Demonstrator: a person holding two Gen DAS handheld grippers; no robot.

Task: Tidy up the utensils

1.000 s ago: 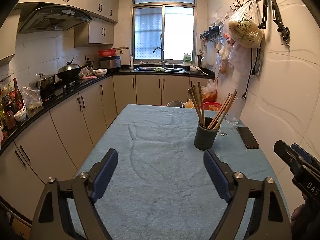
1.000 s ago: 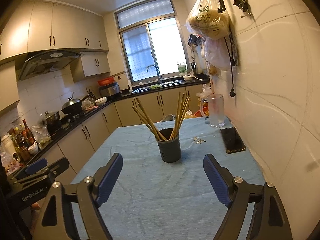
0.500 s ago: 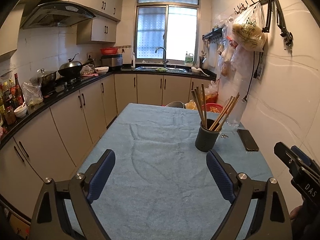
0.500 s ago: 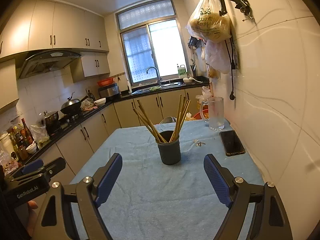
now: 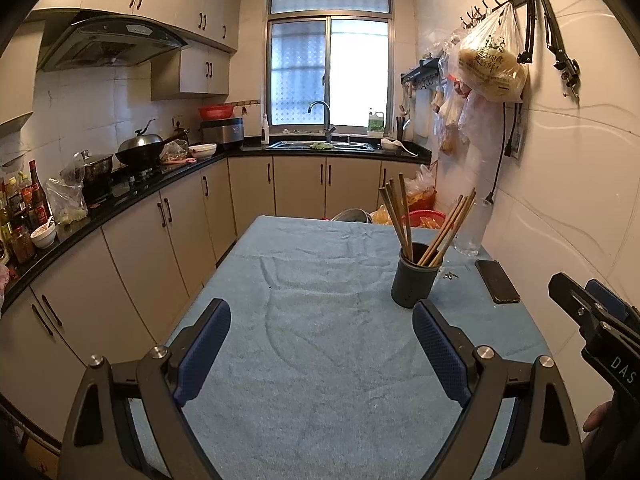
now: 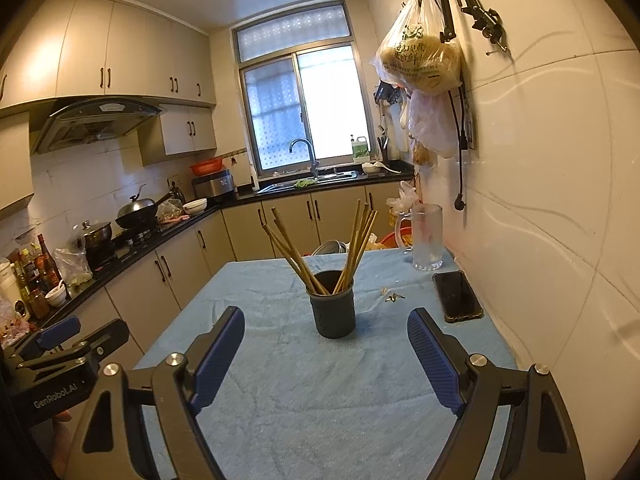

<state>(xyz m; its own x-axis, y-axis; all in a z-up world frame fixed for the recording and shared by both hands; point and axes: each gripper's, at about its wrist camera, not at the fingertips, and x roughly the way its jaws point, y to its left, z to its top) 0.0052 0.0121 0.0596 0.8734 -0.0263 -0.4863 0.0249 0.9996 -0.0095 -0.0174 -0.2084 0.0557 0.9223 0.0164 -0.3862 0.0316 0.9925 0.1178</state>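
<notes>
Seen from two handheld grippers in a narrow kitchen: long table under a pale blue towelling cloth (image 5: pixel 320 360), pushed against the white tiled wall (image 6: pixel 560 160) on the right.

Hovering over the near end of the cloth, well short of everything on it: left gripper (image 5: pixel 321 342), black frame with blue ribbed pads, jaws spread wide and holding nothing. Level with it on the right: right gripper (image 6: pixel 326 350), same black-and-blue build, jaws likewise wide apart and empty. Glimpsed at the edge of each view, the other gripper, with a little of a hand beneath.

Hung from a black hook rail high on the wall: clear plastic bag with green print and a pale round load (image 6: pixel 420 60).

Toward the far right corner of the table, beside the wall: frosted glass mug with a handle (image 6: pixel 426 238).

Flat on the cloth beside the wall, nearer than the mug: black rectangular phone (image 6: pixel 458 296).

Upright on the cloth right of centre, beyond both grippers and apart from them: dark grey cylindrical utensil holder (image 6: pixel 331 304). Inside it, fanned into two leaning groups, left and right: brown wooden chopsticks (image 6: pixel 352 248), tips well above the rim.

Between holder and phone: small scatter of pale and brass-coloured bits (image 6: pixel 392 297), too small to identify.
</notes>
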